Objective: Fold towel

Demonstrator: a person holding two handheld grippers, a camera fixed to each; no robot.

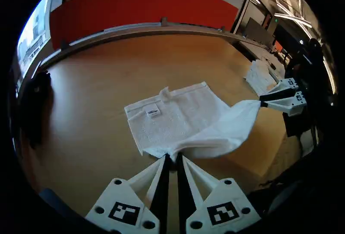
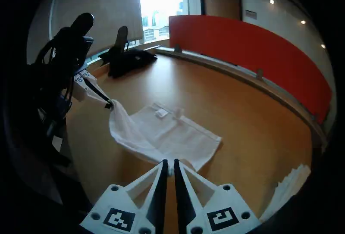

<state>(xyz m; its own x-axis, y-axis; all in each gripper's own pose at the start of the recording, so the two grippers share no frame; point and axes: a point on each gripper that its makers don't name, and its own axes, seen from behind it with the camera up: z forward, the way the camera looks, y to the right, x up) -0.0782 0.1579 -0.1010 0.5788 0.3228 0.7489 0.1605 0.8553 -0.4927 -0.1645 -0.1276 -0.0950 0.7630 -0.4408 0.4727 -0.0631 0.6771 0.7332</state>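
Desk (image 1: 95,104) first, far left of the left gripper view: warm wood, red partition (image 1: 142,5) running along the back edge. Centre: white towel (image 1: 172,117), mostly flat on the wood, small label (image 1: 152,112) and hanging loop (image 1: 164,94) facing up near the far hem. Down at the bottom, left tongs (image 1: 172,158) closed to a sliver, both fingers pinching the towel's near corner. Further right, the right-hand corner up off the wood, drawn into a peak and clamped in the right tongs (image 1: 261,103), fingers tight together on the cloth. Just beyond those, a pile (image 1: 261,76) of folded white cloths near the desk's right edge.

Over to the right gripper view, starting at the left: left tongs (image 2: 108,104) up above the desk (image 2: 250,113), gripping a raised corner, cloth draping down from there. Behind, a dark bundle (image 2: 127,59) on the wood beside a bright window (image 2: 159,5). Middle: towel (image 2: 177,135) spread flat, label side up. Bottom centre, right tongs (image 2: 169,167) almost fully closed, towel corner nipped at the tips. Far right, partition (image 2: 258,53) curving along the desk, pile (image 2: 289,186) low in the corner.
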